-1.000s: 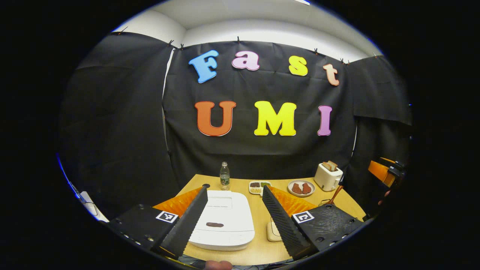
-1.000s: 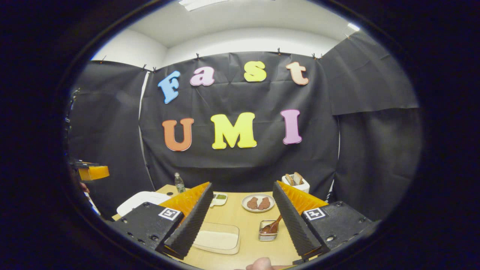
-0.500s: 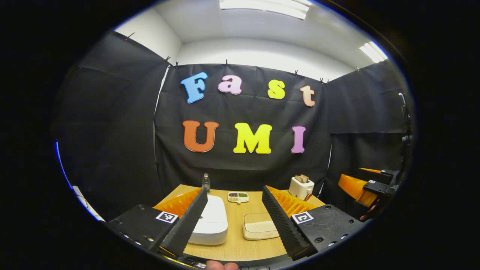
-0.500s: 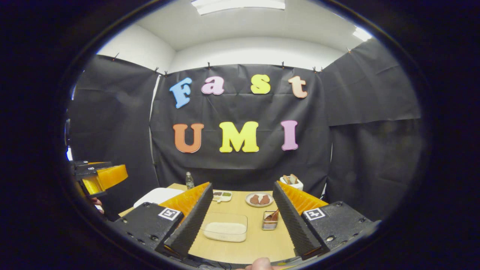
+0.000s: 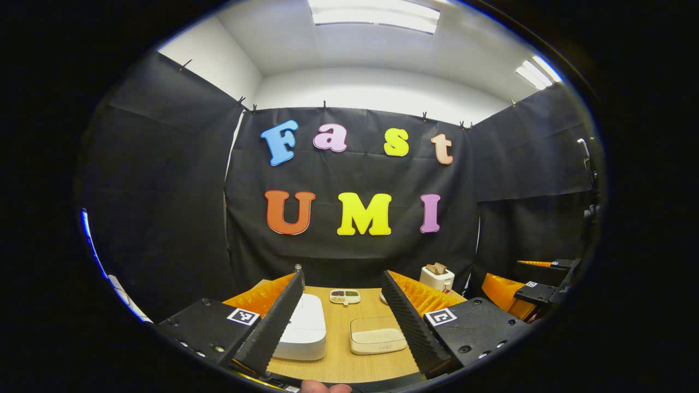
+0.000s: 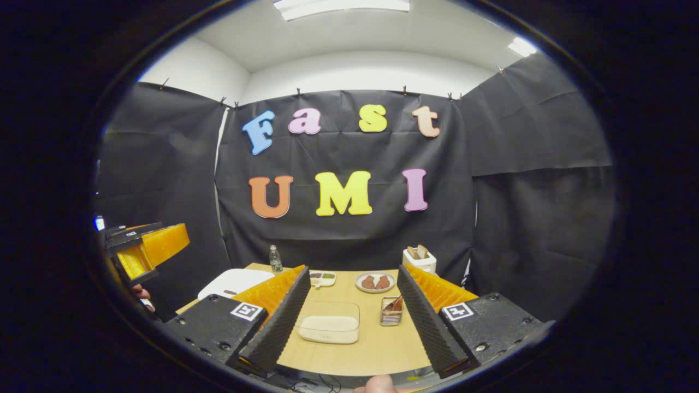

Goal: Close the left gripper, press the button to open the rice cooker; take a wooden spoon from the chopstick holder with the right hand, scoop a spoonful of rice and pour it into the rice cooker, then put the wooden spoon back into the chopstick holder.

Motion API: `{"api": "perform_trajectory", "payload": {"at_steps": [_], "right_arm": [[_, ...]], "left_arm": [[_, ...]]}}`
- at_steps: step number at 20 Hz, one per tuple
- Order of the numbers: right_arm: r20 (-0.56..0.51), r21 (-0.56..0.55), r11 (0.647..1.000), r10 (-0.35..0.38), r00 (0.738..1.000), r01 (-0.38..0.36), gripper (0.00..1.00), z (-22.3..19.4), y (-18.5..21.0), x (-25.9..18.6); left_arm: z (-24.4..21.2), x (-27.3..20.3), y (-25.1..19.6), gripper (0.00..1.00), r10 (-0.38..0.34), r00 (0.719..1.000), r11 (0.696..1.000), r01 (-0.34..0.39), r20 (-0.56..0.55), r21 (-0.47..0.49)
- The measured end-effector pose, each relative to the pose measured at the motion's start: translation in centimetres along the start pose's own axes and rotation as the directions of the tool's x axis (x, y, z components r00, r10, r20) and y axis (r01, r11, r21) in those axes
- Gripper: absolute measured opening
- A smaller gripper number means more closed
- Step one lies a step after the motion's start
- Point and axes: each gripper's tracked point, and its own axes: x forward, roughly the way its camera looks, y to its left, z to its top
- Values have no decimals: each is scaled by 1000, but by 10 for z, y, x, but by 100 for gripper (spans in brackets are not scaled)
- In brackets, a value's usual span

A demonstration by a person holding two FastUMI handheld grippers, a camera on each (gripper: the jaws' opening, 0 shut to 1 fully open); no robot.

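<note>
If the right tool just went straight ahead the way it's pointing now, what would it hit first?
Probably nothing on the table: the right tool is open and points level, above the clear rice container and the chopstick holder. The black cloth wall looks first, though depth is unclear.

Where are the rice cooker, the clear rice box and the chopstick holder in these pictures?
rice cooker [image 5: 302,328]: left gripper view, on its closed white lid.
clear rice box [image 6: 329,329]: right gripper view, on the rice inside it.
chopstick holder [image 6: 390,317]: right gripper view, on its front wall.
</note>
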Motion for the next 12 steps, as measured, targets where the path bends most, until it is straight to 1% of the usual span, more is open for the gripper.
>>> {"api": "perform_trajectory", "payload": {"at_steps": [2,4,9,12], "right_arm": [[6,3,1000,-11,1000,11,100,2,-4,2],[5,7,1000,-17,1000,17,100,1,-6,3],[-2,-10,1000,-11,1000,11,100,0,-6,3],[-5,-14,1000,-10,1000,10,100,-1,-7,3]], "left_arm": [[1,-1,-3,94,-8,1000,1000,8,3,18],[0,-1,4,95,10,1000,999,-10,5,40],[0,-2,3,95,13,1000,999,-14,9,41],[0,2,3,94,9,1000,998,-9,11,60]]}}
